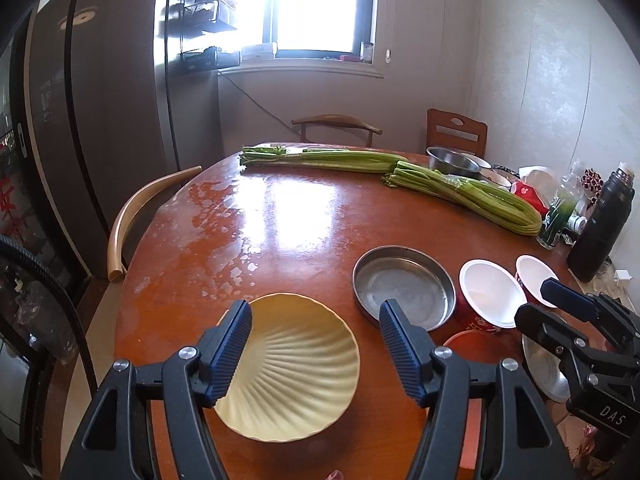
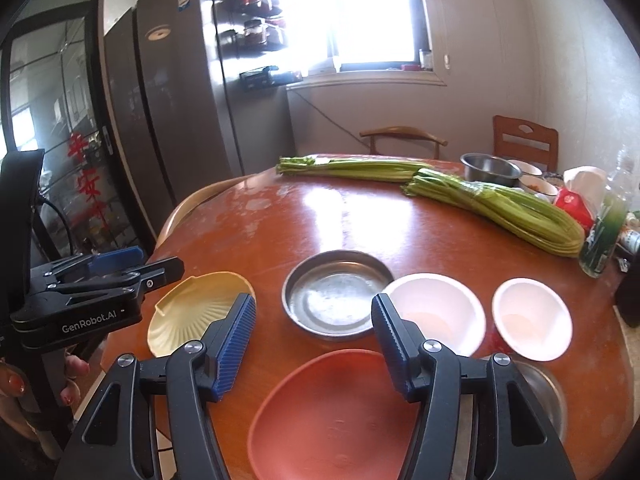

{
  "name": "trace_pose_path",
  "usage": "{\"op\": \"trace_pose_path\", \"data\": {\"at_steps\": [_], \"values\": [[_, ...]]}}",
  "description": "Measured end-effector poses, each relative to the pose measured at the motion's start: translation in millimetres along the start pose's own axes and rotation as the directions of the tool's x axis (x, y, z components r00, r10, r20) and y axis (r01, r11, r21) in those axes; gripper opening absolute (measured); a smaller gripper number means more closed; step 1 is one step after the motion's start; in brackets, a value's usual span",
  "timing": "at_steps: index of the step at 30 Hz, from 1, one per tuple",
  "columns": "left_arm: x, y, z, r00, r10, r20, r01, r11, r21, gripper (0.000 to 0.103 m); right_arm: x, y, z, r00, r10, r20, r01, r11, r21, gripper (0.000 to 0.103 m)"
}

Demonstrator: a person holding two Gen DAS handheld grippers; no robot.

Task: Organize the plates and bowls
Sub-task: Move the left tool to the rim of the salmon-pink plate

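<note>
Sunlit table [image 2: 360, 232]: both hand-held grippers gape empty; right one [image 2: 314, 344] hides red plate [image 2: 332, 420] partly.

Black grippers [image 2: 314, 342] with ribbed blue fingers [image 2: 236, 344], silver screws, white "GenRobot.AI" lettering.

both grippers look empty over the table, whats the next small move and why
Probably lower the open left gripper onto the yellow shell plate's near rim: it lies loose directly under those jaws, apart from the other dishes, and nothing is held yet.
</note>
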State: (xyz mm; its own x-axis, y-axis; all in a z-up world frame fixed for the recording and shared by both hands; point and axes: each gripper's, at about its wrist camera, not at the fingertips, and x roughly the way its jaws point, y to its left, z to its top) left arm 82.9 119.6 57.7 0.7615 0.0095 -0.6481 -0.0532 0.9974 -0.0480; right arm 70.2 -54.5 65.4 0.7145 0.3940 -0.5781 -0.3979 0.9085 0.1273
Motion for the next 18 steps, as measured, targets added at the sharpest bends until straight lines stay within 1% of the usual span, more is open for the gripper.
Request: {"op": "trace_pose_path", "data": {"at_steps": [6,12,14,18], "values": [[2.4,-26.2,3.4,1.0,-0.016,-0.01,0.016,1.0,0.024,0.066,-17.0,-32.0,0.3,0.999,-0.019,0.035,0.018,0.999,0.037,0.062],[8.6,-40.3,5.3,0.999,-0.02,-0.027,0.021,0.999,0.039,0.066,-26.0,-52.1,-4.1,0.998,-0.036,0.045,0.033,0.998,0.051,0.062],[10.7,-44.6,2.9,0.999,-0.023,-0.036,0.025,0.999,0.044,0.066,-25.6,-56.9,-7.2,0.999,-0.025,0.04,0.023,0.998,0.052,0.062],[12.8,-53.3,-8.7,0.998,-0.043,-0.051,0.045,0.998,0.047,0.066,-21.6,-62.0,-14.9,0.999,-0.036,0.019,0.035,0.998,0.048,0.062]]}}
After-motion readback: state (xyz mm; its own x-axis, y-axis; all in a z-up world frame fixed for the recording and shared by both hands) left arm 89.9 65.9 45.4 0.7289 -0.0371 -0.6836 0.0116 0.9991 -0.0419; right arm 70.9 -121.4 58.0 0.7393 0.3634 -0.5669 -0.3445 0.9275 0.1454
